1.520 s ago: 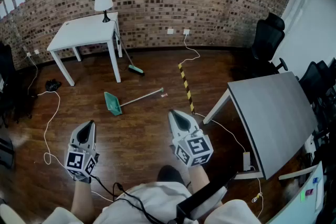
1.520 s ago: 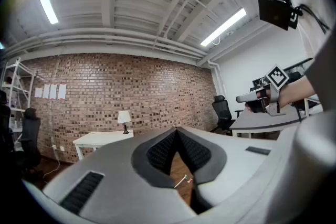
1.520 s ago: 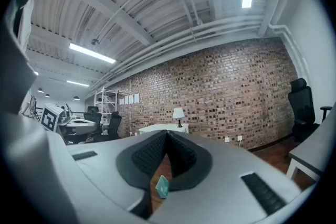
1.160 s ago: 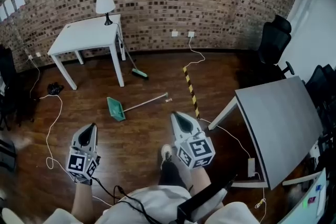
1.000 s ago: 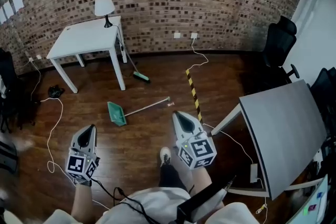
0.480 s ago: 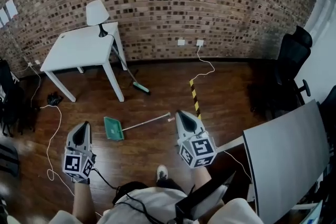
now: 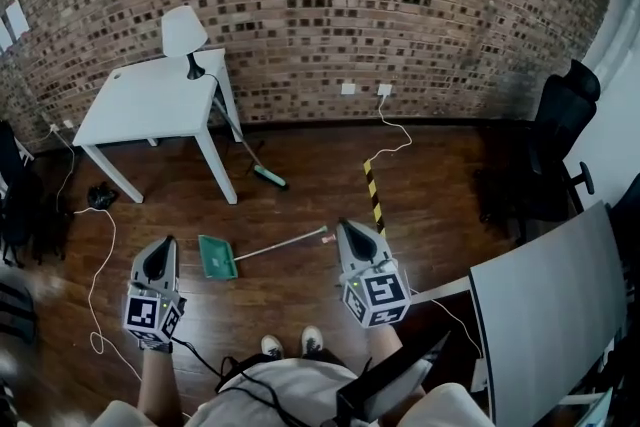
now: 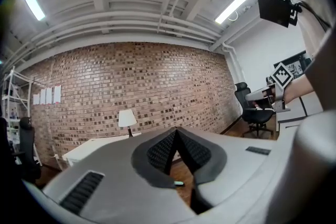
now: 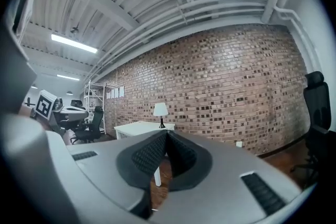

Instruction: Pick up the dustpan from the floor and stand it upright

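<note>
A green dustpan (image 7: 217, 257) lies flat on the wooden floor, its long pale handle (image 7: 283, 244) running to the right. My left gripper (image 7: 160, 252) hangs to the left of the pan, held level, jaws shut and empty. My right gripper (image 7: 357, 237) hovers just right of the handle's end, also shut with nothing in it. In the left gripper view the shut jaws (image 8: 176, 134) point level at the brick wall; a sliver of green shows below them. The right gripper view has its shut jaws (image 9: 166, 134) aimed at the wall and white table (image 9: 137, 126).
A white table (image 7: 150, 103) with a lamp (image 7: 183, 32) stands at the back left, a broom (image 7: 255, 165) leaning against it. A yellow-black strip (image 7: 373, 193) and cables (image 7: 95, 245) lie on the floor. A grey desk (image 7: 550, 295) and a black chair (image 7: 555, 150) stand at the right.
The person has walked toward the dustpan; it and the white table now sit closer and lower in the head view. Both grippers stayed shut and came up beside the dustpan.
</note>
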Demonstrator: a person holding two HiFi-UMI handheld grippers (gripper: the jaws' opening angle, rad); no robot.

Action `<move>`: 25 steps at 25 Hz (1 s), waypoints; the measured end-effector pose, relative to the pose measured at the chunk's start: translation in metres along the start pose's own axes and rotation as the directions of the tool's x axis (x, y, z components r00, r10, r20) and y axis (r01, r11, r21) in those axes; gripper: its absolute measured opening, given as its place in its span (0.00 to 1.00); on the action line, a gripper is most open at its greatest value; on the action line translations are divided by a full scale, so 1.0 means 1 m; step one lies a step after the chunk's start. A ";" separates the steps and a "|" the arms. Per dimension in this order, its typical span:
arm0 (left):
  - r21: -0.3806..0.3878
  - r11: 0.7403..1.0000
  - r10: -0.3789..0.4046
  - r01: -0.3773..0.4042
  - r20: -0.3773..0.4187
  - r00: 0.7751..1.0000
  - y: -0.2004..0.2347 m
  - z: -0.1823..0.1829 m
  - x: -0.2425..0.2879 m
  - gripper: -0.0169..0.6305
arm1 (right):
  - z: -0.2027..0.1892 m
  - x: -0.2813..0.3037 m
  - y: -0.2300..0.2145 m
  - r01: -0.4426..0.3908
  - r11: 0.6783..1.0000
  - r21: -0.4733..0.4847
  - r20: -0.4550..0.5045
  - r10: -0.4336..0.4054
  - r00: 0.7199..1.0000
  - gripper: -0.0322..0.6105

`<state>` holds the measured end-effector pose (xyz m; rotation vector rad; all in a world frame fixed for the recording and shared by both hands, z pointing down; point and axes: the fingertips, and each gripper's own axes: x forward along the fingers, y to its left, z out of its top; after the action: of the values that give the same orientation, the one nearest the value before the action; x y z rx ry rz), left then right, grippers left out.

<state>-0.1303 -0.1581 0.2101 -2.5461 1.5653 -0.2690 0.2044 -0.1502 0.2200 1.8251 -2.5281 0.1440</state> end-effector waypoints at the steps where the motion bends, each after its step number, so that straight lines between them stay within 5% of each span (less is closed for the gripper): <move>1: 0.002 1.000 -0.004 0.004 -0.006 1.000 0.004 -0.003 0.000 0.04 | -0.002 0.003 0.002 0.005 1.000 0.003 -0.005 -0.005 1.000 0.03; 11: 0.015 0.996 -0.091 0.092 -0.055 0.994 0.034 -0.050 0.003 0.05 | -0.039 0.033 0.016 0.041 0.998 0.036 -0.089 -0.038 0.995 0.04; 21: 0.078 0.986 -0.124 0.148 -0.255 0.959 0.036 -0.179 0.047 0.16 | -0.135 0.076 -0.011 0.070 0.950 0.303 -0.094 -0.043 0.995 0.09; 25: 0.042 0.981 -0.168 0.190 -0.310 0.936 0.027 -0.244 0.082 0.18 | -0.210 0.112 -0.037 0.049 0.945 0.323 -0.171 0.007 0.985 0.32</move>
<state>-0.1723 -0.2499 0.4489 -2.6929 1.3801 -0.7596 0.1958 -0.2492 0.4397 1.8451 -2.4806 0.7270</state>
